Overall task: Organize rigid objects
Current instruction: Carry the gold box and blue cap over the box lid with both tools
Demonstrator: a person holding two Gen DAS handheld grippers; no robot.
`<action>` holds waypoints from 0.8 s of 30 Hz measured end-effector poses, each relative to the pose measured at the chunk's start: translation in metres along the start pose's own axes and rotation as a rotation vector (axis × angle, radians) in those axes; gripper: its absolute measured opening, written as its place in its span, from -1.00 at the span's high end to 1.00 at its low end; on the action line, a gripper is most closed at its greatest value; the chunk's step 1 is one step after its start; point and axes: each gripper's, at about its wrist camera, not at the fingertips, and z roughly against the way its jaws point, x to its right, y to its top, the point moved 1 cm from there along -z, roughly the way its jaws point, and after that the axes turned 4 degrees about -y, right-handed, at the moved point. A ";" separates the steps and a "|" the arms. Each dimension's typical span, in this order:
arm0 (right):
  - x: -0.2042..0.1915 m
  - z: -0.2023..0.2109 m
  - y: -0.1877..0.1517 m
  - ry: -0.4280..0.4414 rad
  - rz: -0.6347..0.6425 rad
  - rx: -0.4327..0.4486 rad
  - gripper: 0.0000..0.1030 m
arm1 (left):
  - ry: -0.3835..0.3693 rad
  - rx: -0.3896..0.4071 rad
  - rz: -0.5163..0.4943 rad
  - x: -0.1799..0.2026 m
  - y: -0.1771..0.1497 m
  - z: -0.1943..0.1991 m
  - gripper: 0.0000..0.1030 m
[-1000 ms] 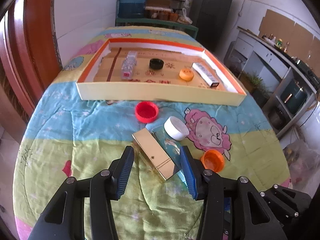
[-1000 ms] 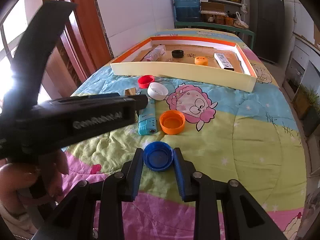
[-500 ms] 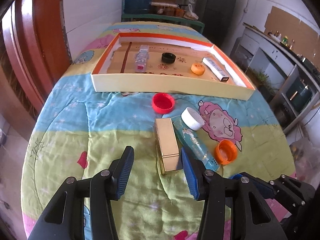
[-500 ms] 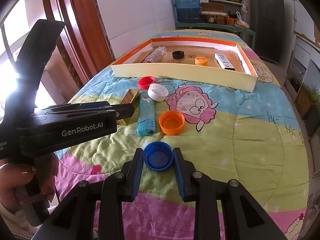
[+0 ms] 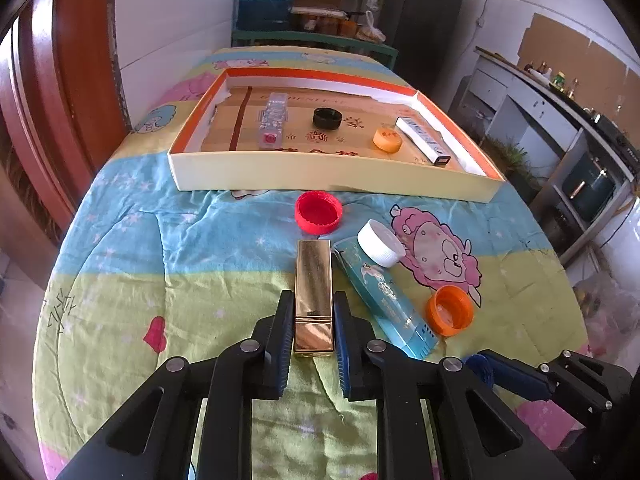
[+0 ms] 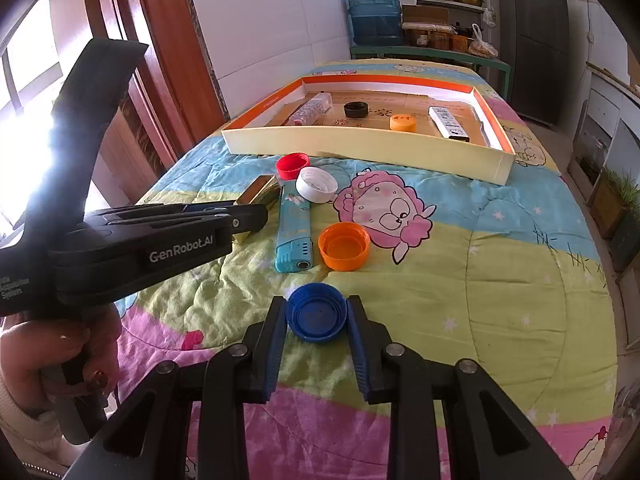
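Note:
A shiny gold box [image 5: 314,292] lies lengthwise on the quilt, and my left gripper [image 5: 314,308] is shut on its near end, blue pads pressed to both long sides. From the right wrist view the same left gripper [image 6: 244,218] reaches in from the left over the gold box [image 6: 258,192]. My right gripper [image 6: 316,312] is shut on a blue bottle cap [image 6: 316,316] resting on the quilt. Beyond lies a shallow cream tray with an orange inner rim [image 5: 320,174] [image 6: 360,148].
Loose on the quilt: a red cap [image 5: 319,212], a white cap [image 5: 380,240], a teal box [image 5: 382,296], an orange cap [image 5: 450,310]. In the tray: a clear patterned box [image 5: 273,120], a black cap [image 5: 327,118], an orange cap [image 5: 387,140], a white box [image 5: 422,140]. A wooden door stands left.
My left gripper's jaws have closed from wide apart onto the gold box, which now lies straight between them. The right gripper has stayed still, shut on the blue cap.

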 end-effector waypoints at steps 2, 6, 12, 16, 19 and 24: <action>0.000 0.000 0.000 -0.002 0.001 -0.001 0.41 | -0.008 0.005 0.004 0.000 0.000 0.002 0.64; 0.000 0.002 0.001 -0.008 -0.003 0.002 0.41 | -0.016 0.024 0.003 0.000 0.000 0.010 0.64; 0.005 0.013 0.008 -0.018 -0.015 0.032 0.41 | -0.019 0.079 -0.009 0.002 0.008 0.031 0.65; 0.008 0.020 0.015 -0.022 -0.021 0.052 0.41 | -0.026 0.118 -0.020 0.003 0.016 0.046 0.65; 0.011 0.024 0.023 -0.021 -0.023 0.066 0.41 | -0.031 0.132 -0.024 0.002 0.021 0.052 0.65; 0.015 0.032 0.040 -0.043 -0.003 0.105 0.41 | -0.031 0.152 -0.027 0.000 0.029 0.060 0.65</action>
